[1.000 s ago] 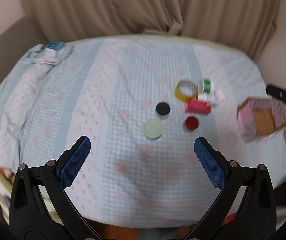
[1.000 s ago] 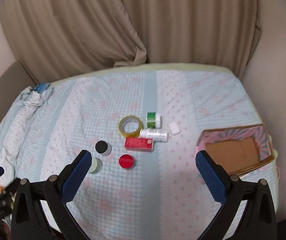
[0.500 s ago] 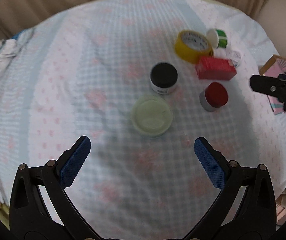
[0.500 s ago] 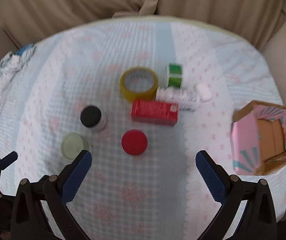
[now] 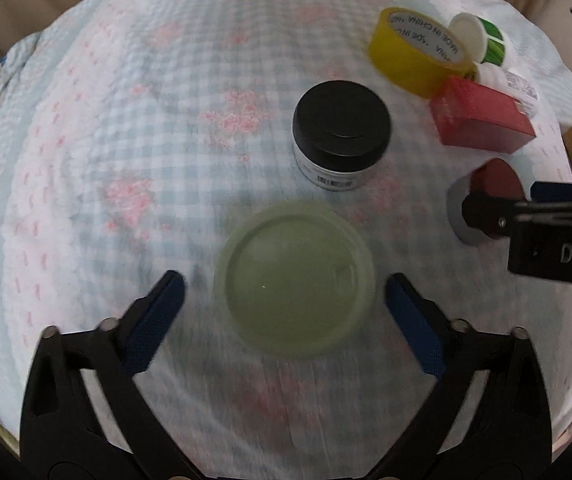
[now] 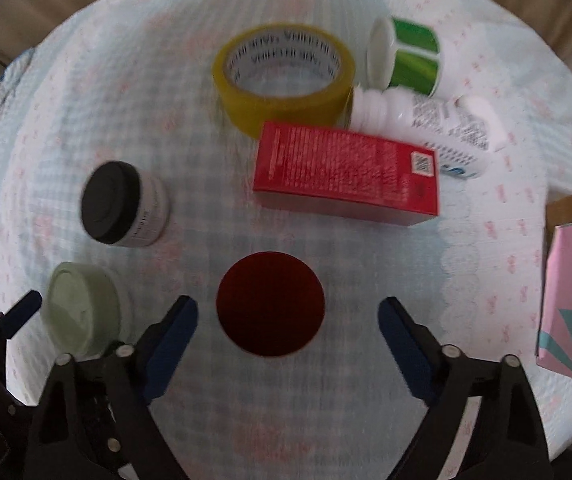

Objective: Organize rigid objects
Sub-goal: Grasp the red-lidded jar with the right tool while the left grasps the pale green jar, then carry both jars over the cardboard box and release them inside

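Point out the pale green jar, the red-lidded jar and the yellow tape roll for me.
pale green jar (image 5: 294, 284): left wrist view, centre of its lid.
red-lidded jar (image 6: 270, 303): right wrist view, centre of its red lid.
yellow tape roll (image 6: 281, 104): right wrist view, near outer wall of the roll.

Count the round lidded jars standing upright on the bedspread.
3. Pale green-lidded jar between the left gripper's open jaws; red-lidded jar between the right gripper's; black-lidded jar behind the green one. None looks hidden.
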`<act>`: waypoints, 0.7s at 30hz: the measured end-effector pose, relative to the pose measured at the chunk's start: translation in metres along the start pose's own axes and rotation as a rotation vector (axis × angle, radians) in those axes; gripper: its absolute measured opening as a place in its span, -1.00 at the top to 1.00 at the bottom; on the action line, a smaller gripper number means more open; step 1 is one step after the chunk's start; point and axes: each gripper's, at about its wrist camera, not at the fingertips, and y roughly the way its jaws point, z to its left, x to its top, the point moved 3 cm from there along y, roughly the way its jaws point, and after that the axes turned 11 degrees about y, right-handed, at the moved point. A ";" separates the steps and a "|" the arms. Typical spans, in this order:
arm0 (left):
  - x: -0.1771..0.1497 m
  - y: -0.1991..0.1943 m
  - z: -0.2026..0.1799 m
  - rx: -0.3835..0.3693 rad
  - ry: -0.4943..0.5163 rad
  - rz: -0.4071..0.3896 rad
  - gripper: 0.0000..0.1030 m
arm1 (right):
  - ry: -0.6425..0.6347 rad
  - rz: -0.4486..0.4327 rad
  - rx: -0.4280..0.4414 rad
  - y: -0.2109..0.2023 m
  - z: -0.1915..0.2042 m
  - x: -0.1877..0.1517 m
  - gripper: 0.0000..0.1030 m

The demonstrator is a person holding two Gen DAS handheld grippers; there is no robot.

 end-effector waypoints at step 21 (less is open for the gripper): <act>0.008 0.006 0.010 -0.064 -0.053 -0.018 -0.31 | 0.004 0.072 0.009 0.025 0.001 -0.001 0.03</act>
